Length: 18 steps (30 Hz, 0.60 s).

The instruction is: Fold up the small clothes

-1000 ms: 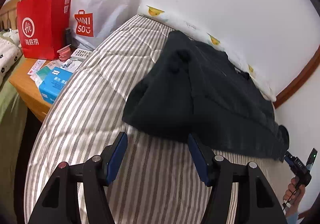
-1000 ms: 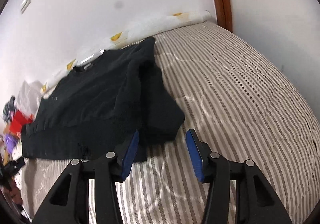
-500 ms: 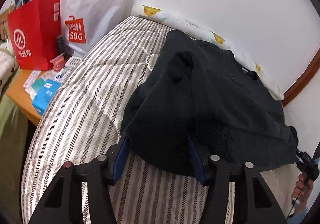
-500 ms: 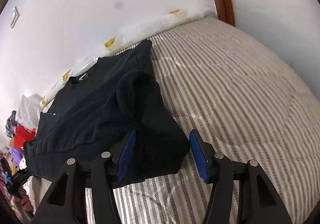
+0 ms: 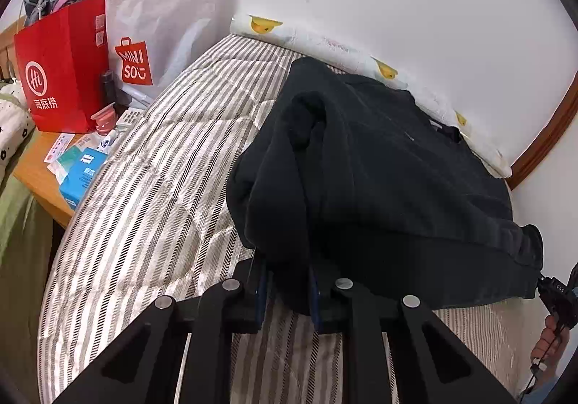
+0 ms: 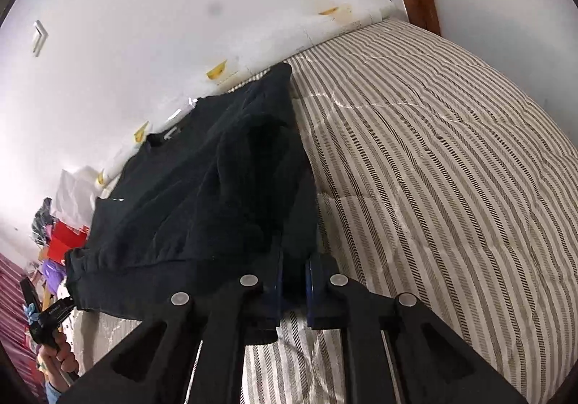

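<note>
A black sweater [image 5: 379, 180] lies spread across the striped bed [image 5: 162, 187], collar toward the wall, with its sleeves bunched on top. My left gripper [image 5: 287, 270] is closing, its blue pads pressing a bunched fold at the sweater's near left corner. In the right wrist view the same sweater [image 6: 202, 194] fills the left half. There my right gripper [image 6: 293, 270] is shut on the near right corner of the hem. Each gripper also shows, held by a hand, at the far edge of the other's view.
Left of the bed, a wooden bedside table [image 5: 39, 169] carries a red paper bag [image 5: 61, 68], a white shopping bag [image 5: 162, 25], a blue box [image 5: 81, 176] and small items. A rolled duck-print pad [image 5: 325, 43] runs along the white wall. Bare striped bed [image 6: 433, 169] lies right of the sweater.
Both grippers moved forward onto the sweater's near edge, and their jaws came together on the black fabric. The near hem now bunches up between the pads.
</note>
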Motion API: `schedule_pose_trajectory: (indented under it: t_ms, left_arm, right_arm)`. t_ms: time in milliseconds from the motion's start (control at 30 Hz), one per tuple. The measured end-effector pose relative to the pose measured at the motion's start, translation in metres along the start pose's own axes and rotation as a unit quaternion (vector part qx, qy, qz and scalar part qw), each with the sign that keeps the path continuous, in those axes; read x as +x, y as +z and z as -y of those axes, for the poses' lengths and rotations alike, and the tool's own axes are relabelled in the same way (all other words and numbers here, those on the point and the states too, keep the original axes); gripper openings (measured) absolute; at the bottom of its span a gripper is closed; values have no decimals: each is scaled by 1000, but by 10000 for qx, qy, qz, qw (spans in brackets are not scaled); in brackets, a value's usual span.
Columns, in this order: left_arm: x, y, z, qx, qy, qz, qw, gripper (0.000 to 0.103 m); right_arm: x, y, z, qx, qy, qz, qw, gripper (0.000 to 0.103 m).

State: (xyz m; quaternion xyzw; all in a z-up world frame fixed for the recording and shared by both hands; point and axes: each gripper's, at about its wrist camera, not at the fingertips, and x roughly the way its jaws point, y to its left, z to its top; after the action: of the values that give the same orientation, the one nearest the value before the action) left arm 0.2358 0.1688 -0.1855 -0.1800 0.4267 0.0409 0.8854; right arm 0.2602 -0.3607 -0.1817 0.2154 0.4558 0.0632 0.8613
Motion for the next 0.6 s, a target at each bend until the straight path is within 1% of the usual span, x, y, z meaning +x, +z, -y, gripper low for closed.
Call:
schedule_pose_trajectory:
  t_ms: [100,200,333,600]
  left_arm:
    - [-9,-4,4,73,15,13,10000,17]
    - [-17,-11,4,116,22,21,9999,17]
    - [-33,-29,3,140,-30,-19,9999,17]
    - [-68,-73,1,196,-33,14,9998,17]
  right_arm:
    - [-11,-2,2,71,86,95,9999,9]
    - [-22,-7,-2,-27,-20,144,9999,9]
    - [-38,-16,-1,-50,-38,181,9998,9]
    - [-76,-55,3,-328,-301,198,9988,9]
